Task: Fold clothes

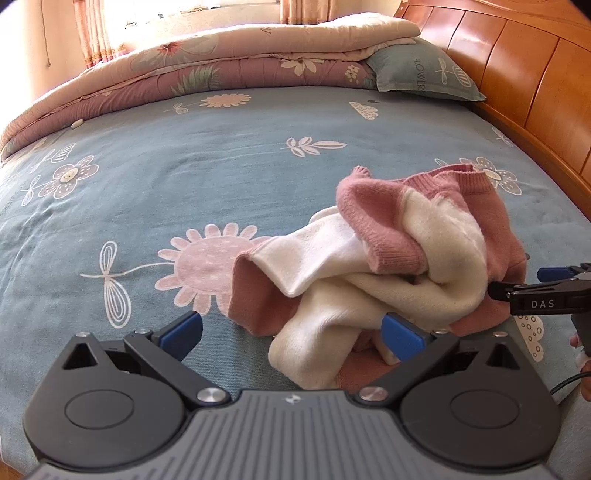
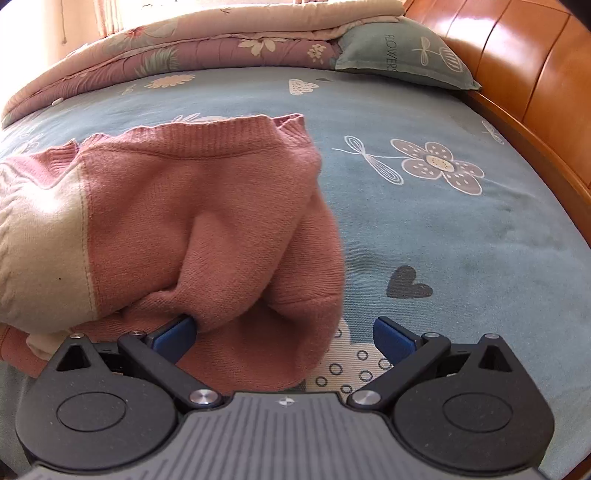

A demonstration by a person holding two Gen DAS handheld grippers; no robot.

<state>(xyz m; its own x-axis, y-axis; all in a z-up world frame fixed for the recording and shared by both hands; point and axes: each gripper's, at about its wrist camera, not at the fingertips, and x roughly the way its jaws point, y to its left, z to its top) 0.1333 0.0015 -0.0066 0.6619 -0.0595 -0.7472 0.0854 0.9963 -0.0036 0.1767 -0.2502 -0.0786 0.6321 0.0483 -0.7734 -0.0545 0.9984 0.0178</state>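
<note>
Crumpled pink-and-cream sweater (image 1: 406, 258) heaped on bed (image 1: 221, 177), toward headboard-side edge.
Left hand-held gripper (image 1: 295, 334) spread wide against near folds; right hand-held gripper (image 2: 284, 334) spread too, pink knit between its fingers, unpinched.

A blue flowered bedsheet (image 1: 229, 177), a folded quilt (image 1: 192, 70), a pillow (image 1: 421, 70), a wooden headboard (image 1: 517, 74), perhaps curtains (image 1: 92, 33) behind.

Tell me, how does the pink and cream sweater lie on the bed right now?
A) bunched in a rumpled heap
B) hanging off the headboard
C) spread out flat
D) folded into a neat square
A: the sweater sits in a crumpled pile on the blue sheet, its sleeves tangled over the body, not flat or folded.
</note>
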